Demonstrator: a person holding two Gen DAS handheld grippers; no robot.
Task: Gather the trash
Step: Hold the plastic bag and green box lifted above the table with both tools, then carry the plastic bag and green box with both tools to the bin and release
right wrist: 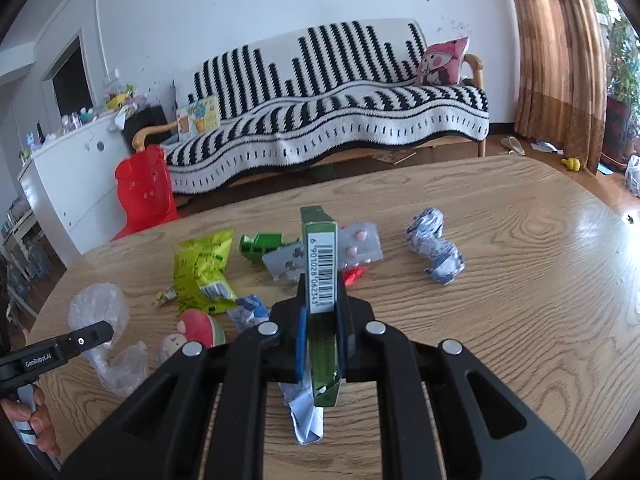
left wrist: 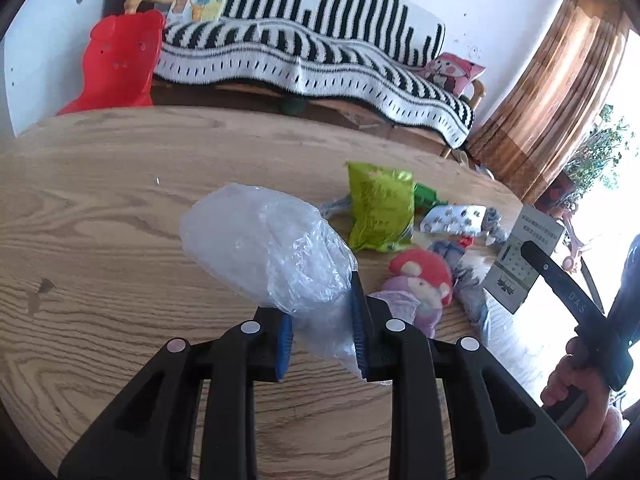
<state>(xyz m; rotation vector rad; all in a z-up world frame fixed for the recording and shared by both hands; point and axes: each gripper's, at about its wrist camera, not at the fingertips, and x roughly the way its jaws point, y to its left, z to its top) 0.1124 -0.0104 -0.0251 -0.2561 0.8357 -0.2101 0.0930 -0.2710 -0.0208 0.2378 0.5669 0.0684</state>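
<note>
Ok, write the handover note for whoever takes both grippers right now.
Left gripper: shut on the clear plastic bag, held above the table.
Right gripper: shut on the green carton, barcode facing the camera.
Loose on the table: lime-green wrapper, blister pack, crumpled blue-white paper, small green box, red scrap, watermelon-patterned toy.
Done: two pieces picked up. No bin in view.
Left: drop both pieces, then collect the rest.
</note>
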